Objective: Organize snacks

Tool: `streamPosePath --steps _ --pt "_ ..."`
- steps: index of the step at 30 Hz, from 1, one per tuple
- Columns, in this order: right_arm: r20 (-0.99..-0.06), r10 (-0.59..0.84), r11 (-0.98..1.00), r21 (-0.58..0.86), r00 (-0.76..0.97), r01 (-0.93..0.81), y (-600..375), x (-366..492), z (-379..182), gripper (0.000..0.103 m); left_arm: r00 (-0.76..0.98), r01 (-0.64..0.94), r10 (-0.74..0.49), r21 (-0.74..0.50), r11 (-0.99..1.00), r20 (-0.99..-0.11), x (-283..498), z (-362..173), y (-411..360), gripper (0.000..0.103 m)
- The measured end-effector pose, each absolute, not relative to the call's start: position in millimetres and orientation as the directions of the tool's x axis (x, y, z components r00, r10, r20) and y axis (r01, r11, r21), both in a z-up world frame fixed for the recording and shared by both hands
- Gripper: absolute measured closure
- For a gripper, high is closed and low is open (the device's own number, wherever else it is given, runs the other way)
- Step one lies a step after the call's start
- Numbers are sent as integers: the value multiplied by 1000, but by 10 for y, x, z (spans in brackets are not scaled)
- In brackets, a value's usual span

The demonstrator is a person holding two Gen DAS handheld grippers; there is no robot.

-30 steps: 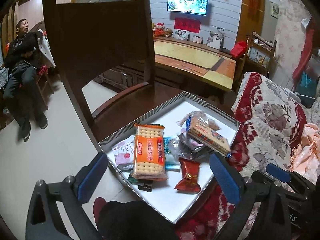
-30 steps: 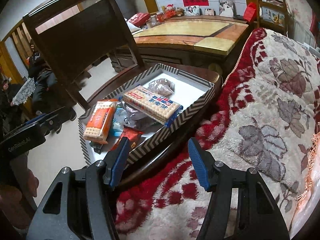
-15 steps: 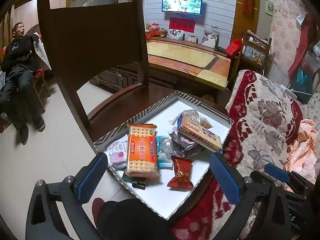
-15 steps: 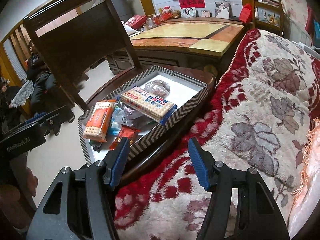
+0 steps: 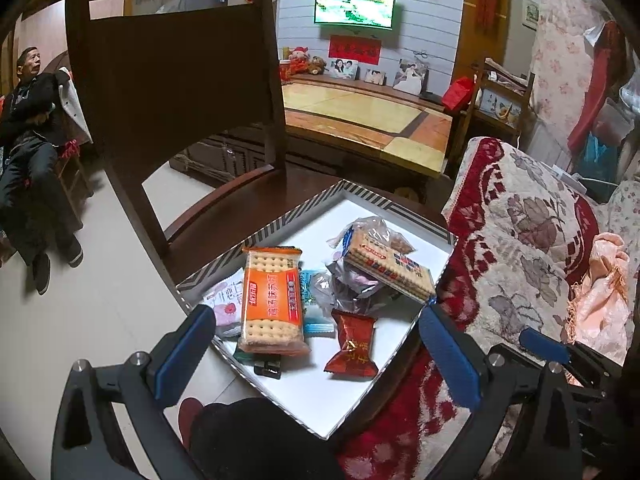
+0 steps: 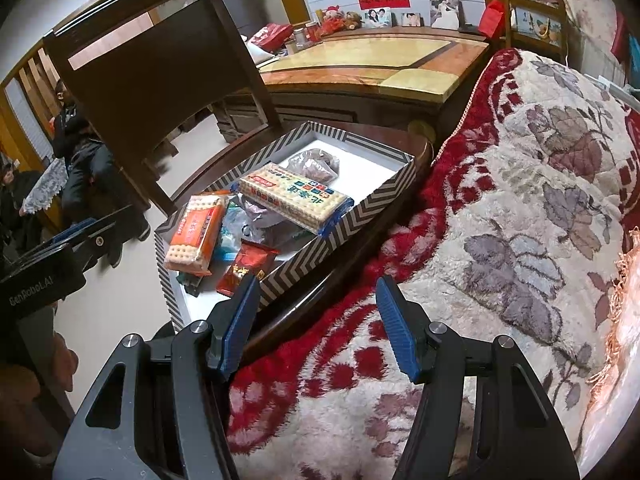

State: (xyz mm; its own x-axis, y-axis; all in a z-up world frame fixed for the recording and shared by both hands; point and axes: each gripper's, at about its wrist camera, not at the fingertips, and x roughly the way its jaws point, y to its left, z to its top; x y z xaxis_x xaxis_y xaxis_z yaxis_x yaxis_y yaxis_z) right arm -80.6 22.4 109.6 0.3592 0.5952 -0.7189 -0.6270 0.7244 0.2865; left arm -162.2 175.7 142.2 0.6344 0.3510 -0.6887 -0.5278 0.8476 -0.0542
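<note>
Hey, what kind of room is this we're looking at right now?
Most likely a home living room: a wall-mounted TV above a long cabinet with framed photos, and a sofa under a floral blanket beside the snack box.

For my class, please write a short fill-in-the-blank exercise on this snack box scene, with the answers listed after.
1. The snacks lie in a box whose outer walls carry a black-and-white ____ pattern.
2. The cracker pack nearest the left gripper has an ____ label.
3. The box rests on the seat of a wooden ____.
4. Nothing is between the right gripper fingers; below them lies a red floral ____.

Answers: striped; orange; chair; blanket
</note>
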Motion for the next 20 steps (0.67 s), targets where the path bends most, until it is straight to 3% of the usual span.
streamPosePath --steps 13,20 --pt "-735 583 728 284 346 -624 254 -806 1035 43 686 -482 282 -129 866 -671 -1679 1422 1812 0" --pt "-734 585 728 286 346 -624 255 -806 1035 43 702 -481 341 -63 875 -626 -1700 1476 1750 0"
